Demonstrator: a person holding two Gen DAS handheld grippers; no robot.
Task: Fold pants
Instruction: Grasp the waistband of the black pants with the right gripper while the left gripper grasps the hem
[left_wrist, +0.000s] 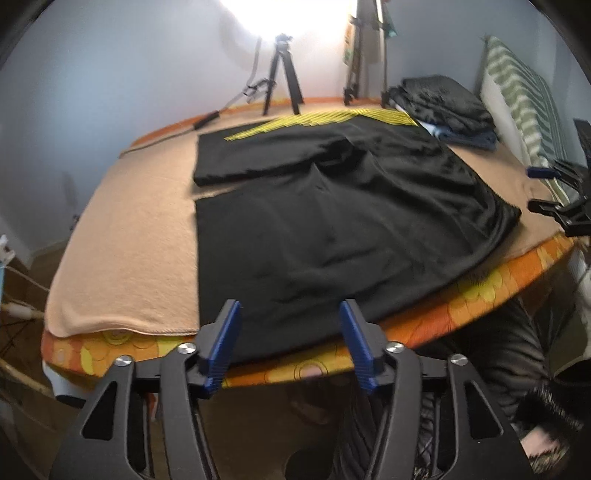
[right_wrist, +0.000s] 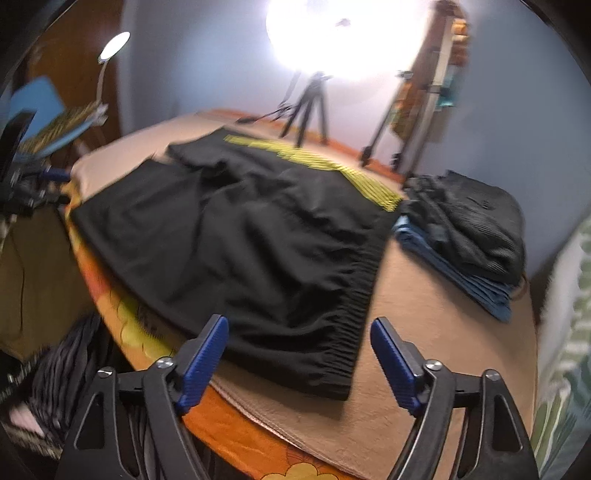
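We found the black fabric pants with the yellow side stripe (left_wrist: 332, 206) spread flat on the peach blanket (left_wrist: 122, 258) that covered the orange flowered bed (left_wrist: 480, 291), their long axis running left to right across us, leg ends to the left and the ribbed waistband to the right. At the left end, our left claw (left_wrist: 290, 345) hung wide apart and empty just over the near edge of the near leg, so the cloth lay straight ahead of it, the other leg farther back. Toward the right, our right claw (right_wrist: 299, 360) also stood wide and empty, the near corner of the elastic waistband (right_wrist: 354, 325) just beyond its tips. We judged each claw nearest its own end, so a fold would likely start from these near edges. A stack of folded dark and blue garments (right_wrist: 469, 236) sat well apart at far right.
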